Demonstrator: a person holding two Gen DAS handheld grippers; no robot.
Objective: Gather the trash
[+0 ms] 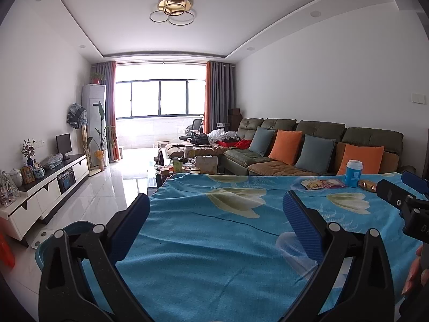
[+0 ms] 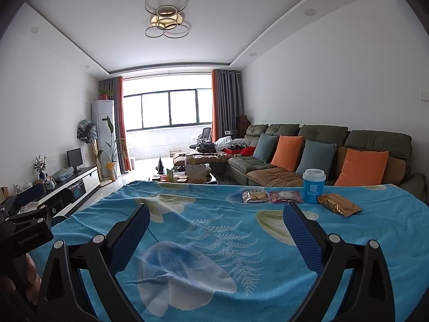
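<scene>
Trash lies at the far right of a table covered by a blue flowered cloth: a blue paper cup with a white lid, a yellow snack wrapper, a pink wrapper and a brown foil packet. The left wrist view shows the cup, the yellow wrapper, the pink wrapper and the brown packet. My left gripper is open and empty over the cloth's left part. My right gripper is open and empty, short of the trash.
A blue basin sits on the floor off the table's left edge. A sofa with orange and grey cushions runs behind the table on the right. A cluttered coffee table stands beyond the far edge. A TV cabinet lines the left wall.
</scene>
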